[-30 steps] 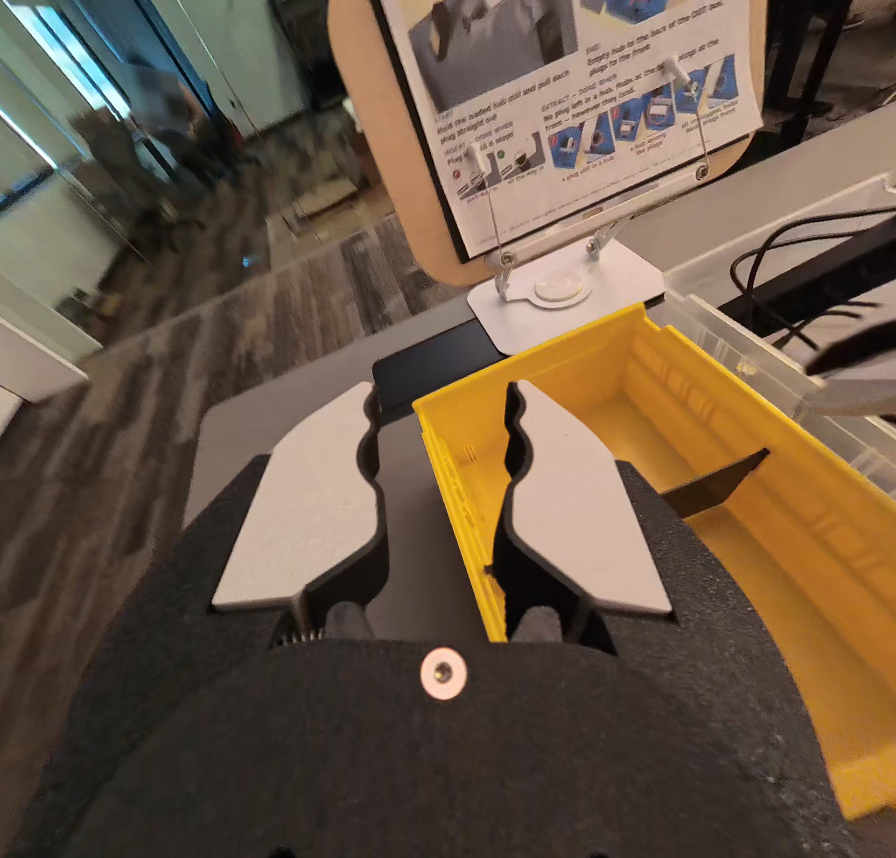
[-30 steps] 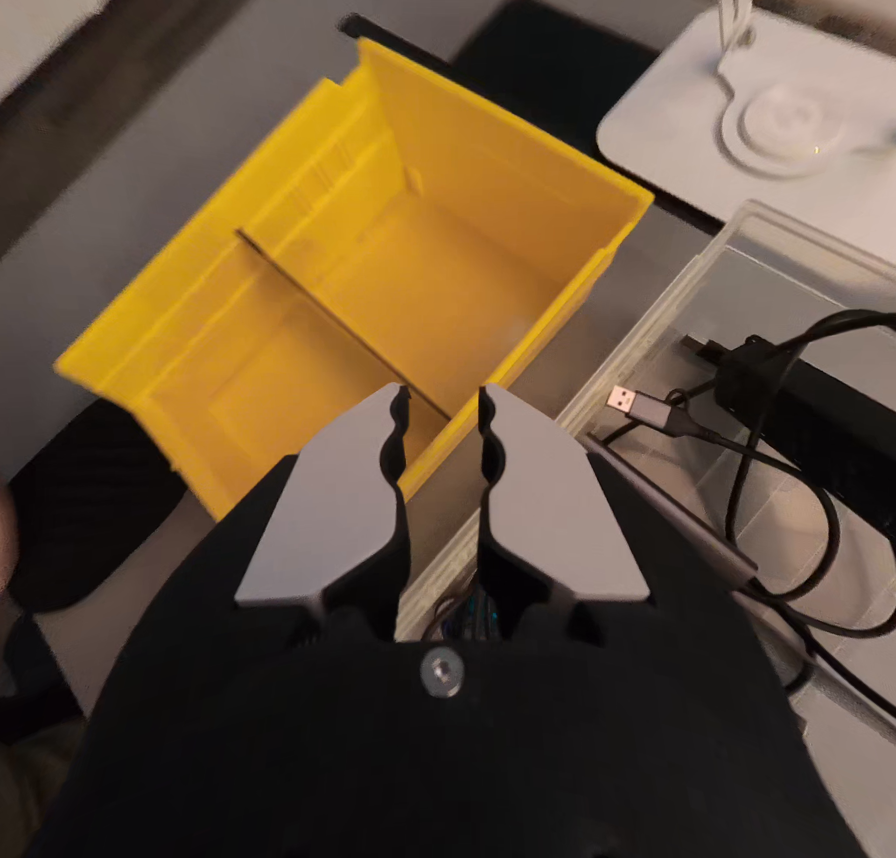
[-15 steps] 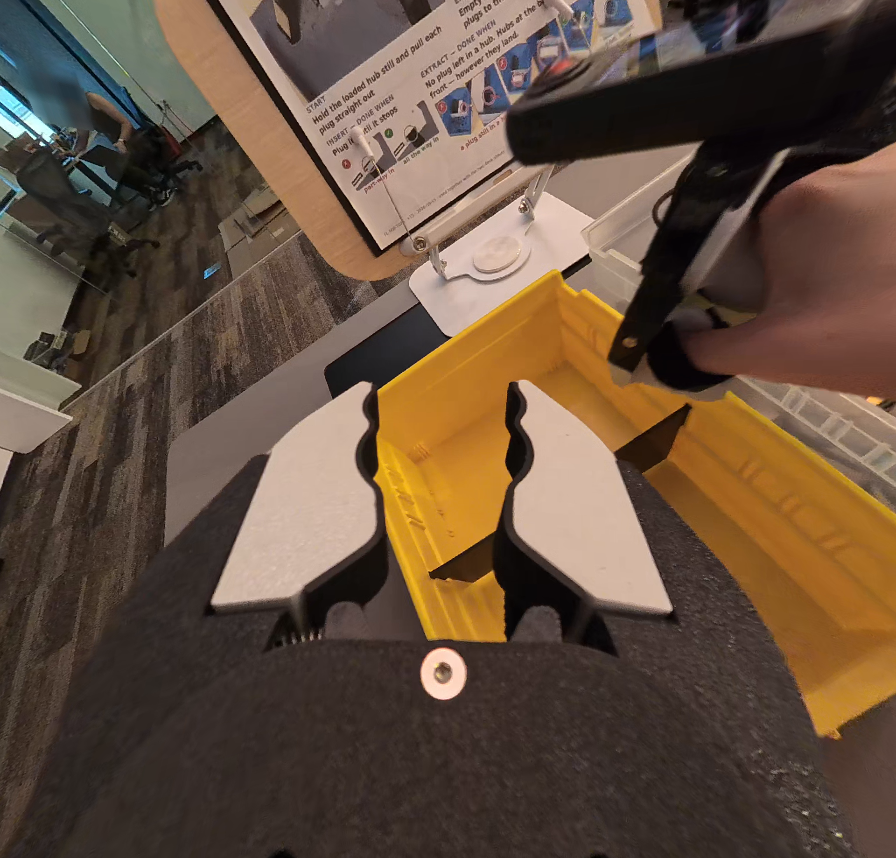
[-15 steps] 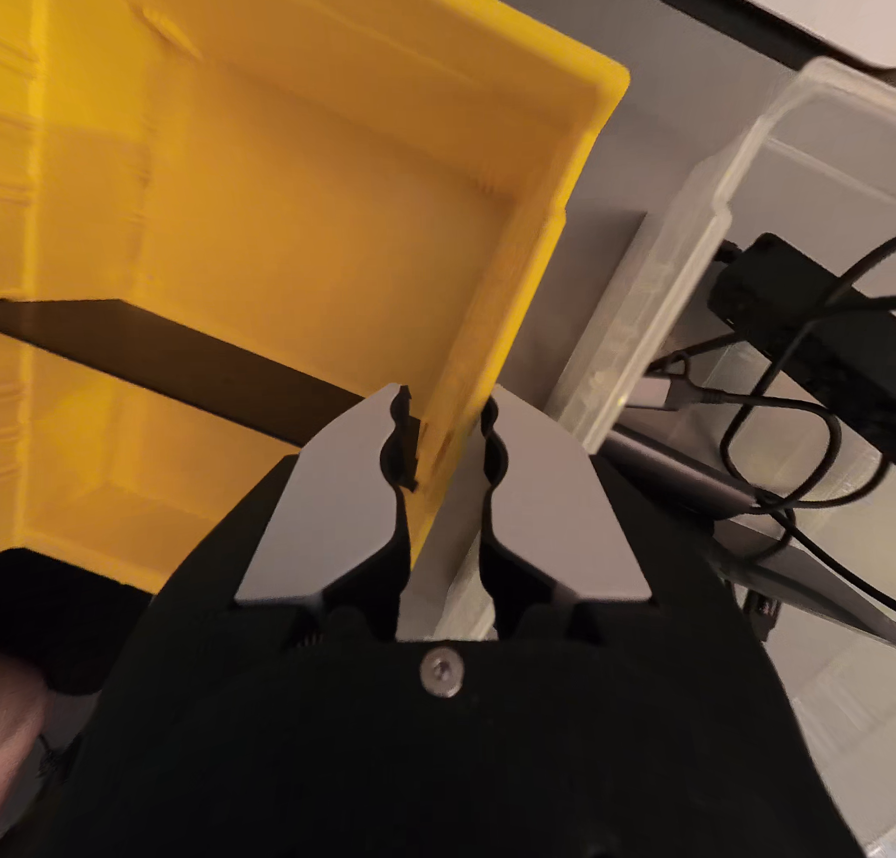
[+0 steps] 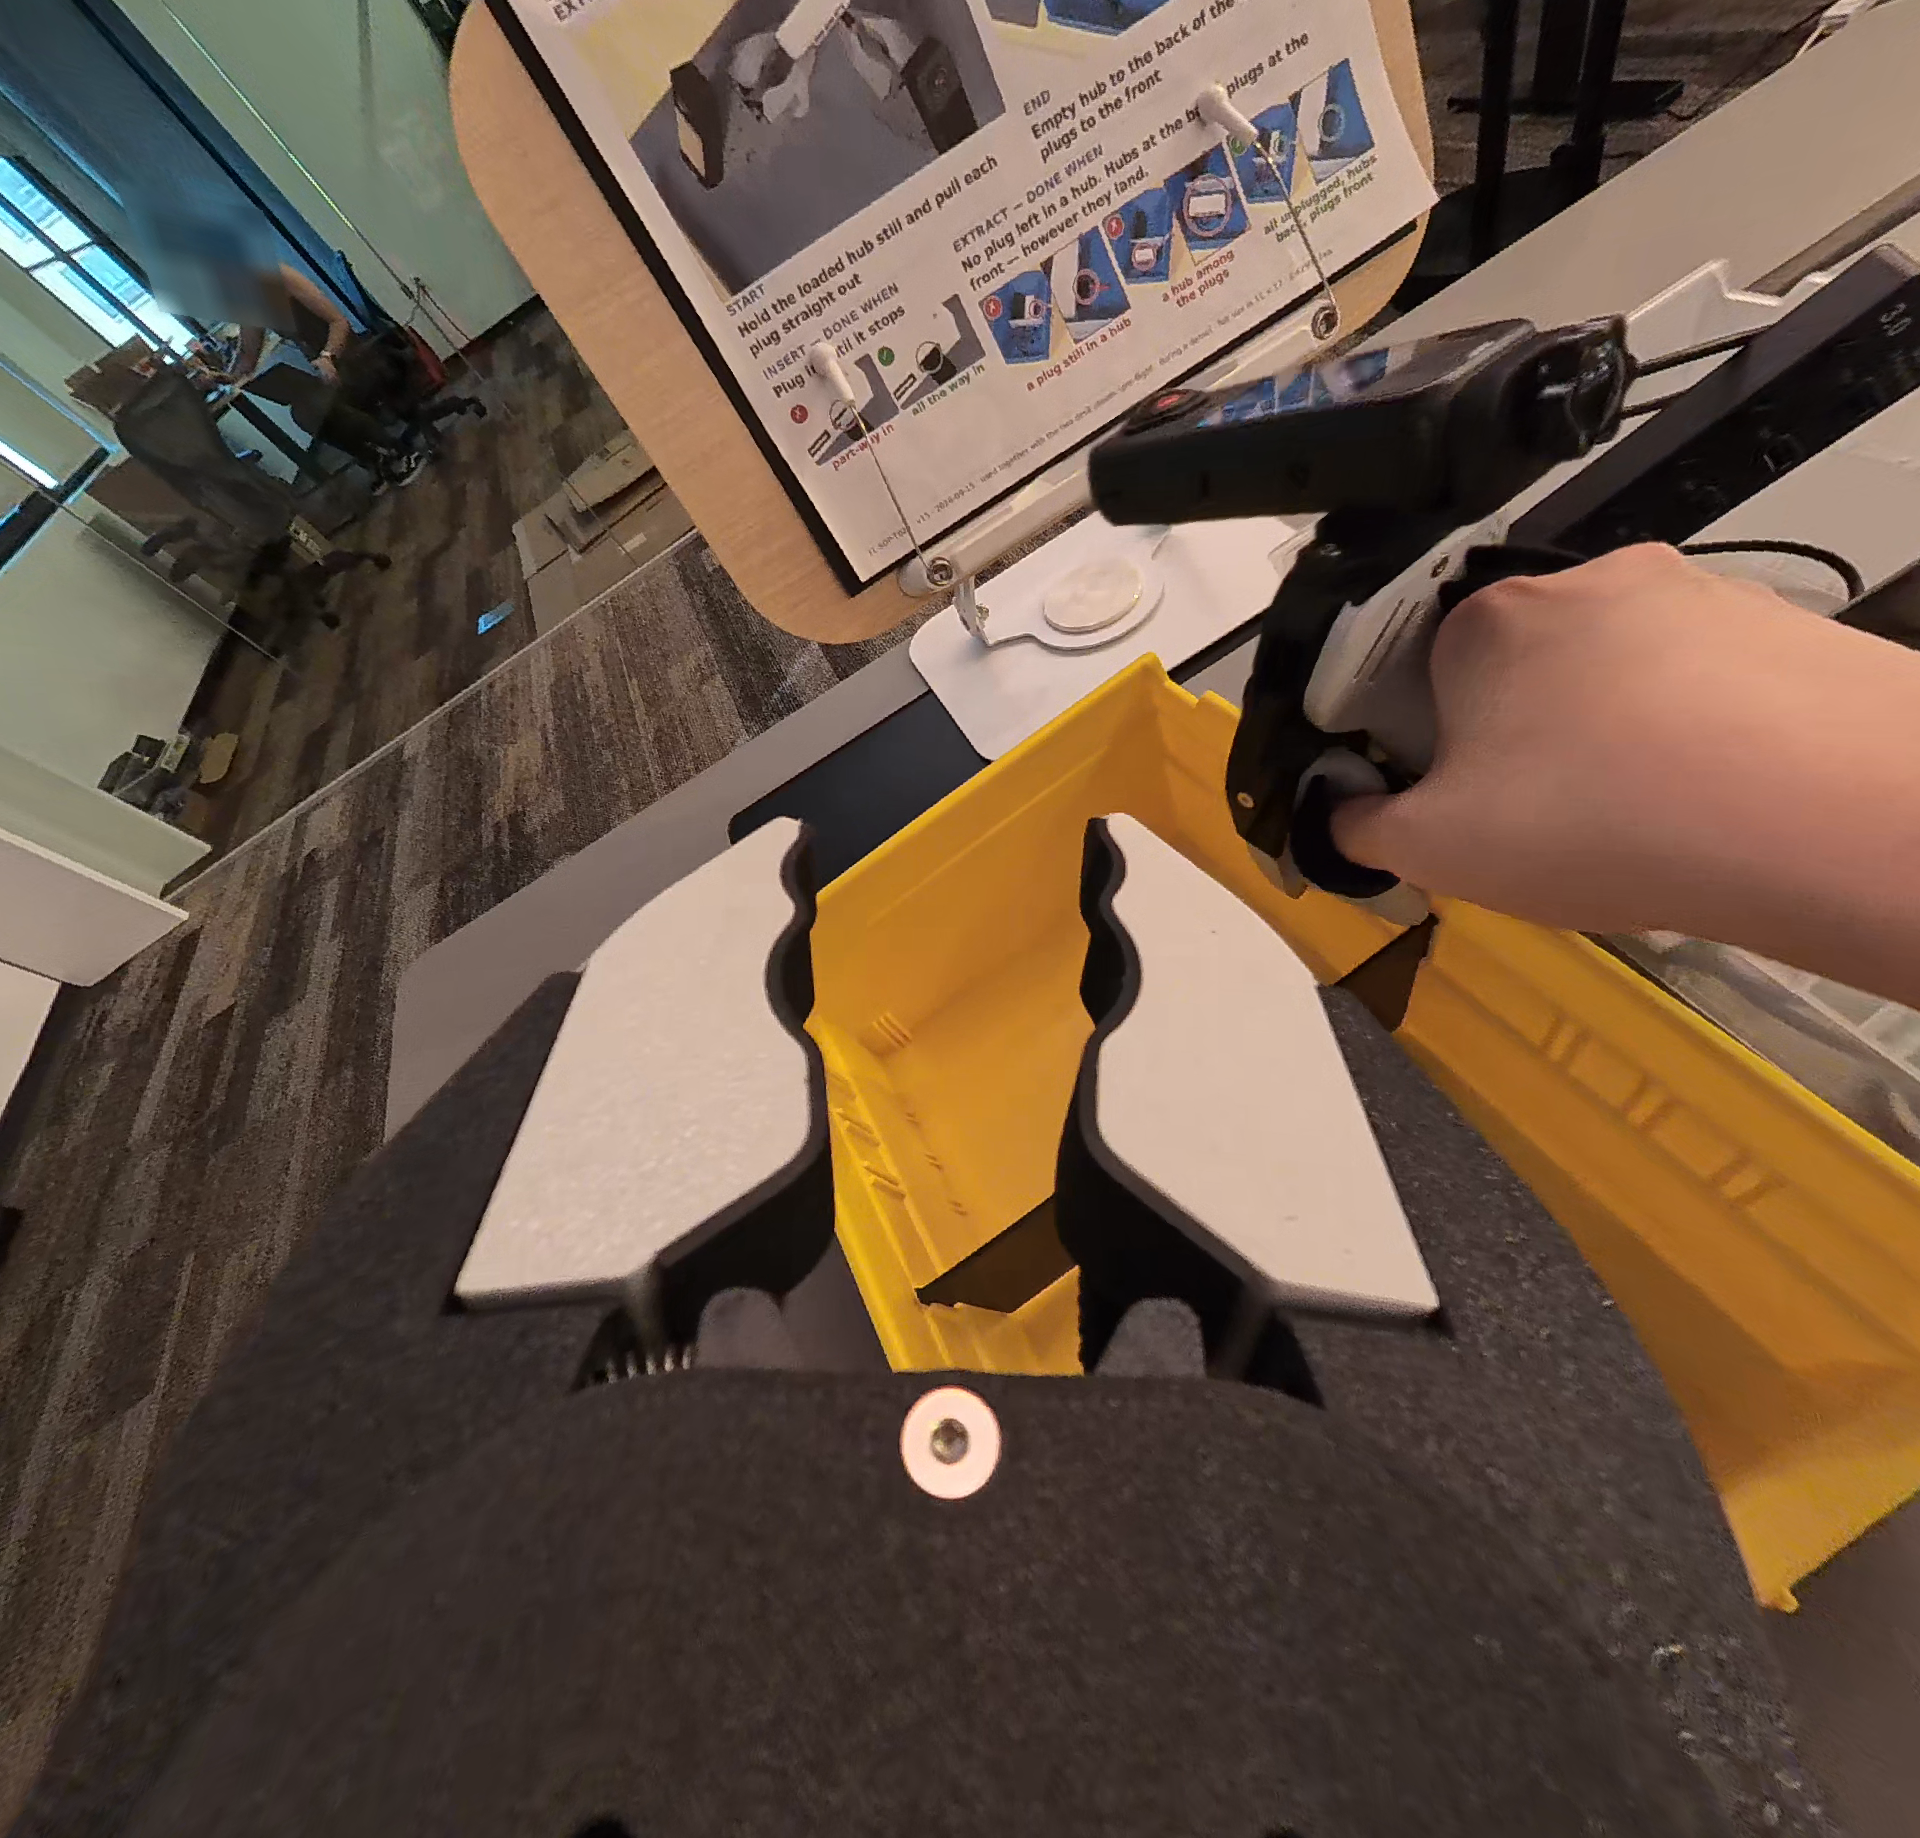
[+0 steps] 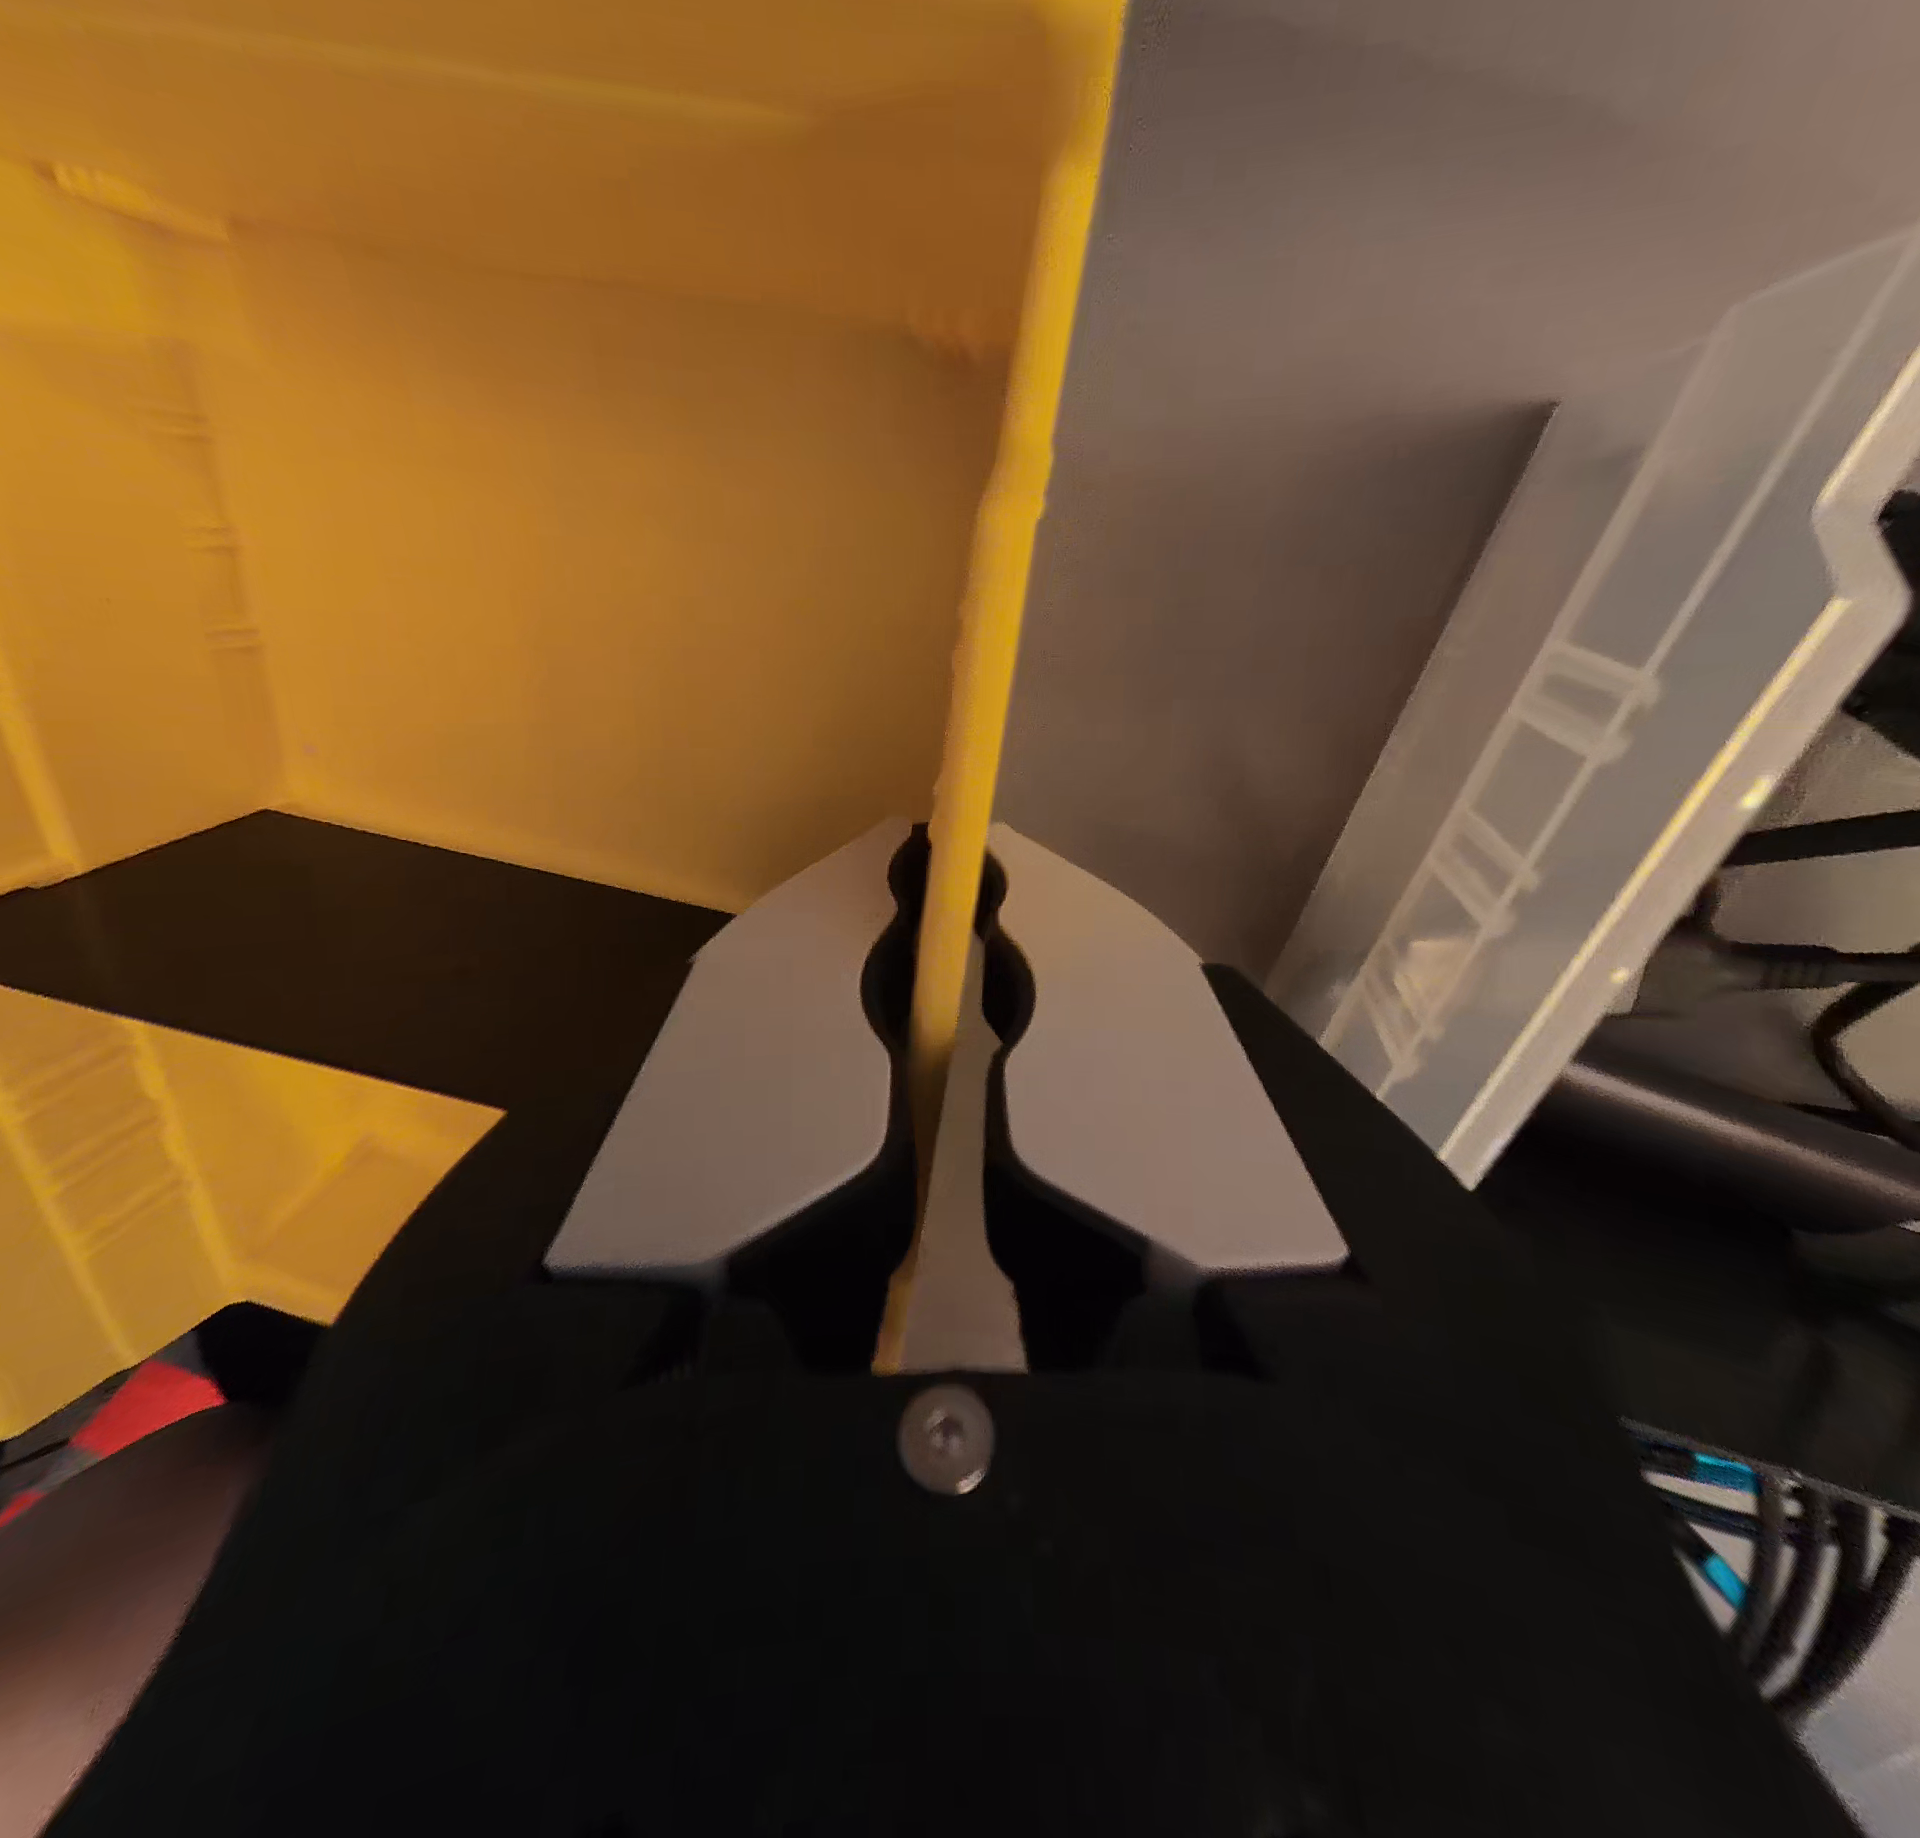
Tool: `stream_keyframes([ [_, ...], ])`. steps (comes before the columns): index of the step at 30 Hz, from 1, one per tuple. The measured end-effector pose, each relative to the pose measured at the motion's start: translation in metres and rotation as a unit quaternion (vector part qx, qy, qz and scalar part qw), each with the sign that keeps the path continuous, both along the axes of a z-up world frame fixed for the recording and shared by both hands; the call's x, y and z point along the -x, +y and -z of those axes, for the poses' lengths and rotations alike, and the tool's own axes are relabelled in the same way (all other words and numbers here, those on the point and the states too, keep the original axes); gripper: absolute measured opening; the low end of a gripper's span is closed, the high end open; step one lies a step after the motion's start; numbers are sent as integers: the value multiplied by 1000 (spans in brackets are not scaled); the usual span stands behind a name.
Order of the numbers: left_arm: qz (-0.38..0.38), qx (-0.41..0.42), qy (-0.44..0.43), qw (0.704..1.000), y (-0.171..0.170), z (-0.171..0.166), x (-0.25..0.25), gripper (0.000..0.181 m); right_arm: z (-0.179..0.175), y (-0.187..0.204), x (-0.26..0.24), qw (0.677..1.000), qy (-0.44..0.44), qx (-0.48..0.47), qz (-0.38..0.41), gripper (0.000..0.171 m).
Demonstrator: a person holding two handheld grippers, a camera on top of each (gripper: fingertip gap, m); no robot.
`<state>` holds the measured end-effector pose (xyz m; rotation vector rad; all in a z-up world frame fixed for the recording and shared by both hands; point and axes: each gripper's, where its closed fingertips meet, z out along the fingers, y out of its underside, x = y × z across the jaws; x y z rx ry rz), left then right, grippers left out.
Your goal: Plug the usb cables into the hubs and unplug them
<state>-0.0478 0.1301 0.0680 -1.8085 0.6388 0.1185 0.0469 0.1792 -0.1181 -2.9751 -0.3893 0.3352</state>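
I am pinching the side wall of the one yellow bin [image 6: 582, 458] with my right gripper [image 6: 954, 853], jaws nearly closed on it, while my left gripper [image 5: 940, 832] is straddling the opposite wall, wide and empty. I should move it slowly, keeping it level. The cables [image 6: 1808, 957] are lying in the one clear box [image 6: 1621, 749] beside it; I cannot count them.

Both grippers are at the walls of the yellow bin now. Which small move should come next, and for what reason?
Probably close the left gripper on the yellow bin wall between its open fingers. The right gripper already pinches the opposite wall, so a second grip would steady the bin for moving.
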Motion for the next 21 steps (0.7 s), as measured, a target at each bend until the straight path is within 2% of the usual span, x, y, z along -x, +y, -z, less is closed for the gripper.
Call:
stream_keyframes([
  [7, -13, -10, 10, 1000, -5, -7, 2, 49, -1, -7, 3, 999, 16, 46, 17, 7],
  [12, -28, -15, -18, 999, -12, -19, 9, 56, -9, -9, 6, 998, 16, 66, 15, 8],
  [21, -30, -42, -37, 998, -32, -45, 16, 61, -60, -7, 12, 996, 19, 85, -3, 8],
])
